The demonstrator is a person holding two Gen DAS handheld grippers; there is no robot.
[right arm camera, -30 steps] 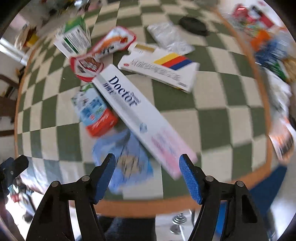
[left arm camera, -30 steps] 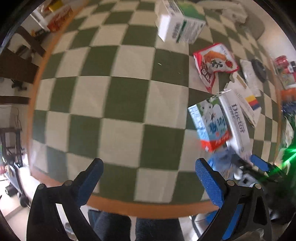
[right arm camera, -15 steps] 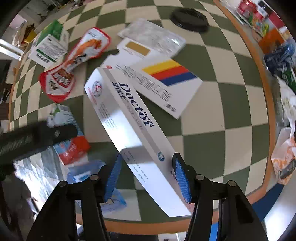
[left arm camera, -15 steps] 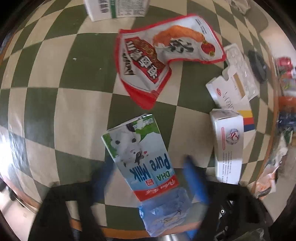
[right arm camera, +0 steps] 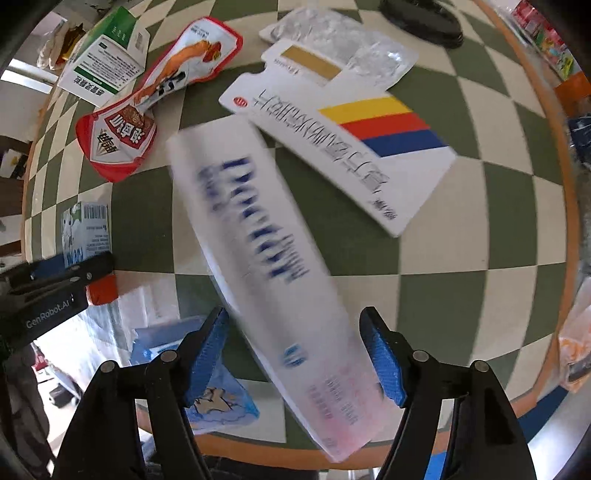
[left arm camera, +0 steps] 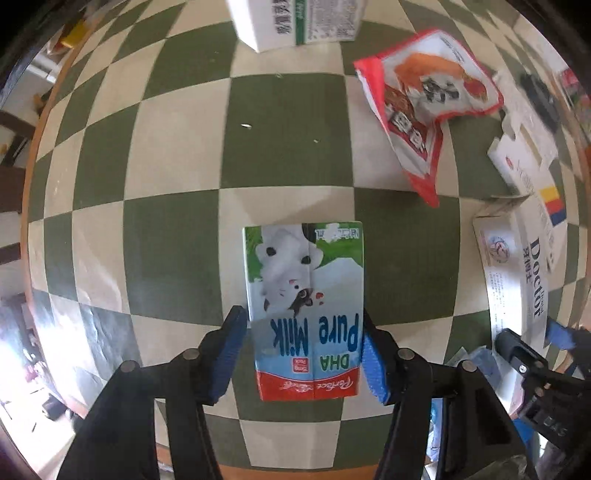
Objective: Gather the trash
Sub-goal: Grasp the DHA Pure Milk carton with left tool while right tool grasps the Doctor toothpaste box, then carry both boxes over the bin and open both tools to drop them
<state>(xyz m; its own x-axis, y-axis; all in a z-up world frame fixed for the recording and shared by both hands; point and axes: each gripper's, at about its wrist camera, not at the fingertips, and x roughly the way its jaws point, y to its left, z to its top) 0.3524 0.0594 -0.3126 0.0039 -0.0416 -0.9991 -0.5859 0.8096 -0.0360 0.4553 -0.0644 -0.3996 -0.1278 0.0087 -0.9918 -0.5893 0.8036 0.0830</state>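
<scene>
A "Pure Milk" carton (left arm camera: 306, 310) lies flat on the green-and-cream checkered round table (left arm camera: 173, 166). My left gripper (left arm camera: 301, 354) straddles its near end, blue pads touching both sides, shut on it. A long white "Doctor" toothpaste box (right arm camera: 266, 266) lies between the pads of my right gripper (right arm camera: 297, 354), blurred with motion; gaps show on both sides, so that gripper is open around it. The box also shows in the left wrist view (left arm camera: 513, 291). The milk carton and left gripper appear at the left of the right wrist view (right arm camera: 86, 236).
A red snack pouch (left arm camera: 424, 107), a green-and-white box (left arm camera: 299, 22), a flat white card with yellow, red and blue stripes (right arm camera: 343, 140), a clear blister pack (right arm camera: 351, 48), a black lid (right arm camera: 421, 18) and a blue wrapper (right arm camera: 207, 387) lie around. The table's wooden rim (right arm camera: 569, 206) runs close.
My left gripper swung right over the milk carton and closed on its near end. My right gripper came down around the toothpaste box, which now looks blurred and shifted.
</scene>
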